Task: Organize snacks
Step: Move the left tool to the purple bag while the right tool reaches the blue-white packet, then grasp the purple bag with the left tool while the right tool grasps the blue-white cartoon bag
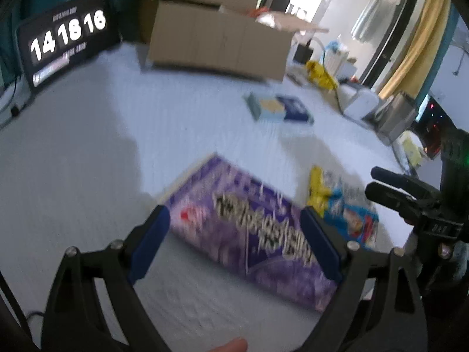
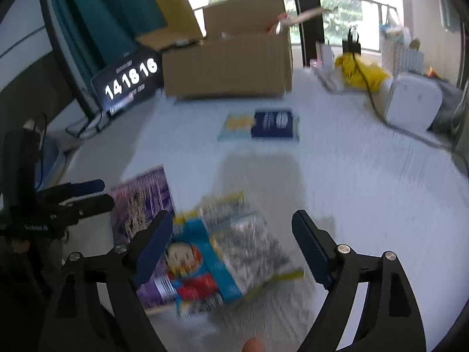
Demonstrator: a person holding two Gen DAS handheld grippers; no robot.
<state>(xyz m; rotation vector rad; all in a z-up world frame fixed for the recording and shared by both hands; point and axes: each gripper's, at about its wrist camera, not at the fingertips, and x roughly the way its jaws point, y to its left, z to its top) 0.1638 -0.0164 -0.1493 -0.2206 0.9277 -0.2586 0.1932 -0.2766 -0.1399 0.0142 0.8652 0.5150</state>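
A white tabletop (image 1: 88,161) stands before bright windows, bearing an open cardboard box (image 1: 217,41) and a clock display (image 1: 67,33) reading 14 18 16. The purple snack box (image 1: 249,234), its print blurred, lies beneath the spread, empty left gripper (image 1: 234,243). The blue-and-yellow snack bag (image 2: 222,252) lies under the right gripper (image 2: 231,246), also released.

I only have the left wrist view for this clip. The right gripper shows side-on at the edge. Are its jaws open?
Observer: Yes. The right wrist view shows the right gripper wide open, with nothing pinched.
Operator: What is under it?
Observer: The blue and yellow snack bag lies on the table between its fingers. The bag's near left corner seems to overlap the purple box, though blur leaves that unsure.
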